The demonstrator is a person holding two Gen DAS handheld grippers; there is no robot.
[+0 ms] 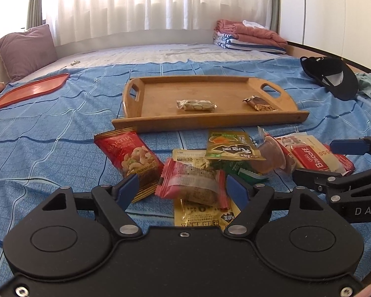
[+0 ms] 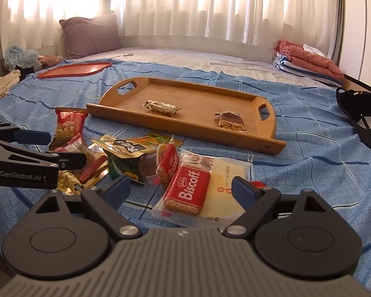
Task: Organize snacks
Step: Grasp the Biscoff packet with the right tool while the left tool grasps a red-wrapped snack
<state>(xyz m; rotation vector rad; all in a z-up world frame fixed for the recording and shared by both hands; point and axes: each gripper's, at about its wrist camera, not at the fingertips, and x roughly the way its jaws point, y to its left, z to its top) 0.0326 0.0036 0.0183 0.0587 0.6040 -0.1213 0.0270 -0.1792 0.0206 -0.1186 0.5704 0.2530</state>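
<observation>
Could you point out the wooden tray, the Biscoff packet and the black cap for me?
wooden tray (image 1: pixel 205 121), left wrist view, front rim.
Biscoff packet (image 2: pixel 189 189), right wrist view, red label.
black cap (image 1: pixel 334 79), left wrist view, crown.

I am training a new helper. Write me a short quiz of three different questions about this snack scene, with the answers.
1. How many snacks lie in the wooden tray?
2. True or false: the orange tray holds a snack.
3. Which snack lies between the fingers of the left gripper? A) red nut packet B) pink-wrapped snack C) Biscoff biscuit

Key:
1. Two: one pale bar and one brown bar.
2. False, it holds nothing.
3. B. The Biscoff biscuit lies before the right gripper, whose jaws stand open.
</observation>
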